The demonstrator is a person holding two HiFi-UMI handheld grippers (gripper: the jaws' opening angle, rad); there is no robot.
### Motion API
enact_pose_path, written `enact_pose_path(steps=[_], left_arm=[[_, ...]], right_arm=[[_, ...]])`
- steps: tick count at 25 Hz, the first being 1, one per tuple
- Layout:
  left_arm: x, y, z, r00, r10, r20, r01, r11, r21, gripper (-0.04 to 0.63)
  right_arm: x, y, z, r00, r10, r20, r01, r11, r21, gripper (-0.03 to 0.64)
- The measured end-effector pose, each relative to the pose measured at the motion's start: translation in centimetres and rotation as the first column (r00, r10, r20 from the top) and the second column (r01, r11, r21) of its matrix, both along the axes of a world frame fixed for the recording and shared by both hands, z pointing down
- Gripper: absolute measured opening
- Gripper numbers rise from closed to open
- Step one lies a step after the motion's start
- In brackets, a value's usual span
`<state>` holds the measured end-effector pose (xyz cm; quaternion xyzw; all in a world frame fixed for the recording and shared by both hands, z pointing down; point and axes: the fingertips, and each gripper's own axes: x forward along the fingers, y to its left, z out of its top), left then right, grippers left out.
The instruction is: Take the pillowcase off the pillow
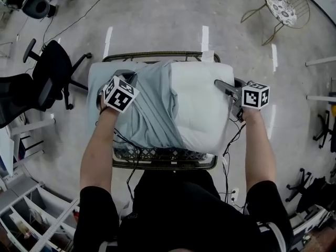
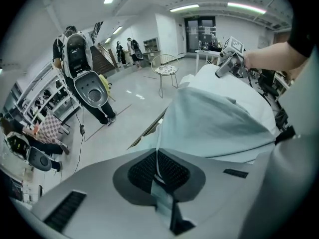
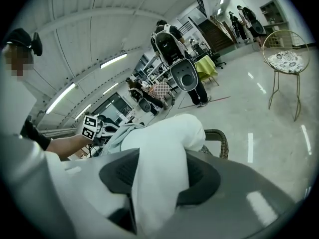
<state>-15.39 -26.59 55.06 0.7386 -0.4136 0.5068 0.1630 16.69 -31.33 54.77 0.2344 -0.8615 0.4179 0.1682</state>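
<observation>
The pillow (image 1: 202, 109) lies across the top of a wire basket (image 1: 157, 165) and overhangs its left and right edges. The pillowcase (image 1: 144, 109), pale blue-grey, covers only the left part and is bunched in folds there. The white right part is bare. The left gripper (image 2: 158, 176) is at the basket's left edge, jaws closed tight on a thin fold of the pillowcase, which runs taut from the pads up to the rest of the cloth. The right gripper (image 3: 157, 183) is at the right edge, jaws clamped part-way on a thick wad of the bare white end, which bulges between the pads. We read this as a split of roles: the right side anchors the stuffing so it cannot follow, and the left side draws the cover off toward the left edge. We judge the task about half done. One risk is the thin fold slipping from the left pads under tension.
</observation>
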Motion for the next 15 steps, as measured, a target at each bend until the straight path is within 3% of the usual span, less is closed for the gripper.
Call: enact_pose_path(steps=[5,7,15], left_arm=[[1.6,1.1,-0.5,0.994,-0.063,-0.089,0.068,0.996,0.055,0.047],[2.5,3.0,-0.8,0.989,-0.067,-0.134,0.076,0.995,0.062,0.103],[3.0,12.5,-1.4,0.950,-0.099,-0.297,0.117,0.992,0.042,0.137]], right_arm=[[2.0,0.3,1.9,0.987,0.086,-0.137,-0.089,0.996,-0.011,0.361],[3.2,2.0,2.4,0.978,0.125,-0.167,-0.129,0.992,-0.016,0.364],[3.7,13.8,1.3,0.946,0.238,-0.219,-0.244,0.970,0.002,0.374]])
